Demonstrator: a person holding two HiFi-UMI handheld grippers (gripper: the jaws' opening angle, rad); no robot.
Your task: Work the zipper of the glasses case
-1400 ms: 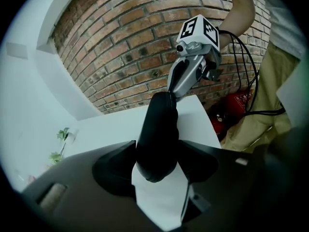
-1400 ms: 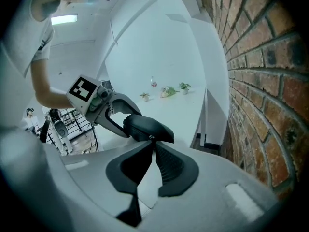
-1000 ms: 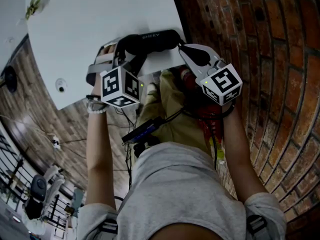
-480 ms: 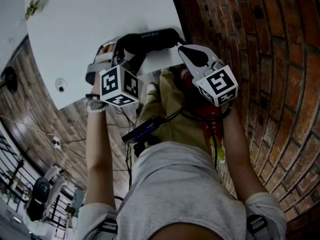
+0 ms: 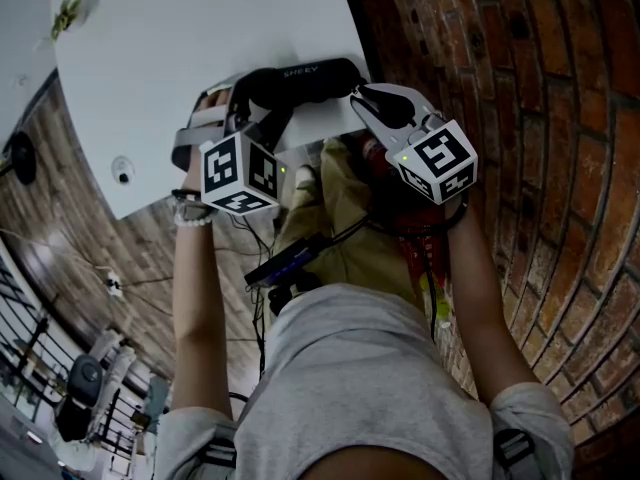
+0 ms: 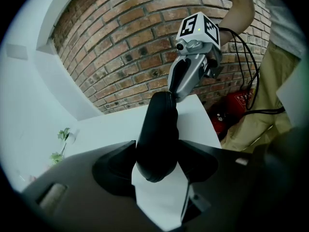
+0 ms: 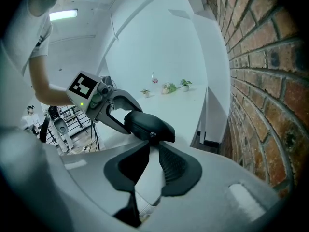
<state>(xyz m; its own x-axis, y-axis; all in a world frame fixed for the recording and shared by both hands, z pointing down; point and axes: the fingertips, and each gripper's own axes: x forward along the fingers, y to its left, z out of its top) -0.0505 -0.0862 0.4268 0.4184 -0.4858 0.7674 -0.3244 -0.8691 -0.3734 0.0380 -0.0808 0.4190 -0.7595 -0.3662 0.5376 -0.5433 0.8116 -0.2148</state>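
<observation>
The glasses case (image 5: 300, 81), black and long, sits at the near edge of the white table (image 5: 180, 38), close to the brick wall (image 5: 540, 88). Whether it rests on the tabletop or is lifted just off it cannot be told. The left gripper (image 5: 243, 103) is clamped on one rounded end of the case, with both pads pressing its sides. The right gripper (image 5: 356, 95) meets the other end. Its jaws have just been opening and stand a little apart, with bare tabletop showing through the gap. The zipper pull (image 7: 152, 135) sits right at their tips and is not pinched.

The tabletop is plain and matt, with small potted plants (image 7: 169, 87) in a row at its far end. The brick wall runs along the person's right side, and a red fire extinguisher (image 6: 238, 102) stands at its foot. Dark cables (image 6: 251, 57) hang near it, beside the person's trouser leg. A wood-plank floor (image 5: 60, 238) lies below the table. A long ceiling light (image 7: 63, 15) glows overhead against white walls.
</observation>
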